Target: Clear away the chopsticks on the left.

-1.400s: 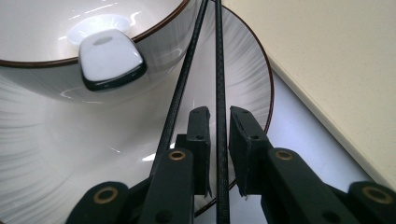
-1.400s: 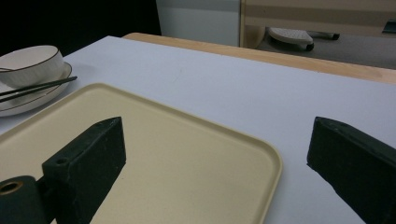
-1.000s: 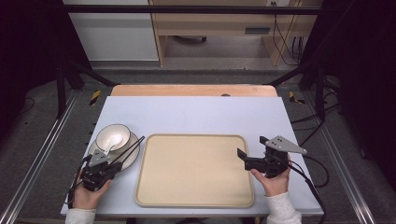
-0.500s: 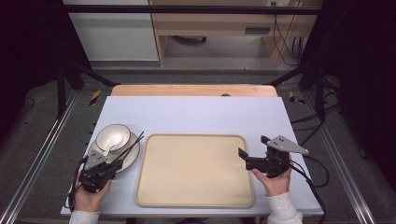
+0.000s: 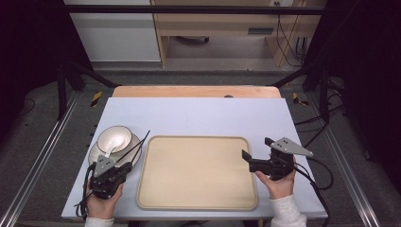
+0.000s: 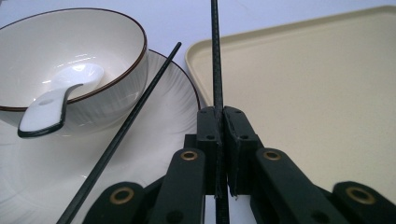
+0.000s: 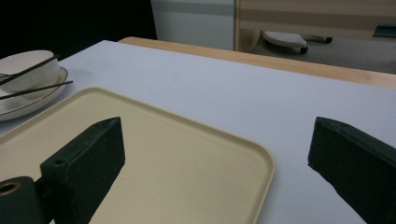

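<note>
The left gripper (image 5: 111, 172), sitting at the lower left of the high view, is pinching one chopstick (image 6: 215, 51) between its closed jaws; in the left gripper view the thin black stick is running straight up from the jaws toward the top of the frame. The right gripper (image 5: 257, 161), at the lower right of the high view beside the tray's right edge, is holding nothing, its jaws standing wide apart with one over the tray and the other over the table.

A second chopstick (image 6: 126, 128) is lying slanted across the plate (image 6: 173, 98), leaning against the side of the bowl (image 6: 79, 51), which is sitting on that plate in the left half of the high view. A white spoon (image 6: 51, 102) is resting inside the bowl with its handle over the rim. The beige tray (image 5: 198, 175) is lying empty in the middle of the pale table (image 5: 203, 113), just beside the plate.

The chopstick is looking light, stiff and smooth, so it is likely to slip or swivel if pinched loosely. The jaws are gripping it near one end, which is leaving a long free length that may swing; a hold nearer the middle would probably be steadier. The bowl, plate and spoon appear to be ceramic and breakable, so a swinging stick could knock them.
</note>
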Demonstrator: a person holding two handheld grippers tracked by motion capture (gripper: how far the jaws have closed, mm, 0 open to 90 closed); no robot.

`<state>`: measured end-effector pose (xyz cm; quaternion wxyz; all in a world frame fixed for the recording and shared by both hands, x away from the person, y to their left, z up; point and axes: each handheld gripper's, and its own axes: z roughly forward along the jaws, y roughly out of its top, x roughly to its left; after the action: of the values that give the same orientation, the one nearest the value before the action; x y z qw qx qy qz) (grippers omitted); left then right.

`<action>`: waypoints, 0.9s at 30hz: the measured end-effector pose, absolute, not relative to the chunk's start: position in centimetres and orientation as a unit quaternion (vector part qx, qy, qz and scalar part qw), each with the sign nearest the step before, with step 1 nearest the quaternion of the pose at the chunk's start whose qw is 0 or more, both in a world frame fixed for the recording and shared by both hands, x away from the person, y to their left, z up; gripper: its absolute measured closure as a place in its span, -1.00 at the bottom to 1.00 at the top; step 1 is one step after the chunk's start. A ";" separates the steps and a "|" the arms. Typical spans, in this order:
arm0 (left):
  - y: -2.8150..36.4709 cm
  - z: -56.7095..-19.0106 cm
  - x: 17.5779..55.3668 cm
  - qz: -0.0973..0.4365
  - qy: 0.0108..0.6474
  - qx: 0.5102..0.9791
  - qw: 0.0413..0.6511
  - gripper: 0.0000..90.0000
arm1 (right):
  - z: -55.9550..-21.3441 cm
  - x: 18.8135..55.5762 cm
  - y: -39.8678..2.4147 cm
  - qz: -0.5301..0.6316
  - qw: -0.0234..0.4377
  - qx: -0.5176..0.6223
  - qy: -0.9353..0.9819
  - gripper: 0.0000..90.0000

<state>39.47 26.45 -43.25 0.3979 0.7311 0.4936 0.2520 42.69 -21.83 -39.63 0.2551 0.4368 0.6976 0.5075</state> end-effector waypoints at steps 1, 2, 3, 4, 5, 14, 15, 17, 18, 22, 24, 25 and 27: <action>26.4 -43.2 39.5 0.252 0.494 0.731 0.398 0.89 | -39.6 42.7 -21.8 0.507 0.255 0.437 0.698 -0.91; 26.2 -43.3 39.4 0.252 0.497 0.728 0.399 0.89 | -39.6 42.7 -21.9 0.508 0.256 0.435 0.698 -0.91; 26.0 -43.3 39.4 0.253 0.499 0.726 0.399 0.89 | -39.6 42.7 -21.9 0.509 0.255 0.437 0.696 -0.91; 25.8 -43.3 39.3 0.254 0.500 0.725 0.399 0.89 | -39.6 42.7 -21.9 0.508 0.255 0.438 0.696 -0.91; 25.5 -43.3 39.3 0.254 0.502 0.723 0.401 0.89 | -39.5 42.6 -22.0 0.508 0.256 0.437 0.696 -0.91; 22.5 -43.2 38.9 0.280 0.498 0.710 0.412 0.89 | -39.5 42.6 -22.0 0.507 0.262 0.440 0.694 -0.92; 22.5 -43.2 38.9 0.280 0.498 0.710 0.412 0.89 | -39.5 42.6 -22.0 0.507 0.262 0.440 0.694 -0.92; 21.7 -43.3 39.1 0.281 0.501 0.708 0.411 0.89 | -39.4 42.5 -22.1 0.509 0.261 0.440 0.692 -0.92; 21.5 -43.4 39.2 0.279 0.504 0.705 0.413 0.89 | -39.4 42.5 -22.1 0.509 0.260 0.439 0.693 -0.92; 20.9 -43.7 39.4 0.283 0.516 0.699 0.407 0.89 | -39.3 42.4 -22.2 0.512 0.260 0.438 0.691 -0.92; 20.7 -43.9 39.5 0.286 0.522 0.694 0.405 0.89 | -39.3 42.4 -22.2 0.513 0.260 0.438 0.691 -0.92; 20.6 -43.9 39.6 0.287 0.525 0.693 0.402 0.89 | -39.3 42.5 -22.2 0.512 0.259 0.438 0.692 -0.92; 20.6 -44.1 39.7 0.283 0.536 0.683 0.407 0.89 | -39.4 42.5 -22.1 0.512 0.257 0.438 0.693 -0.92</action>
<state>39.69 20.57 -44.12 0.4072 0.6832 0.5358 0.2833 42.53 -22.15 -39.35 0.2575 0.4378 0.6930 0.5117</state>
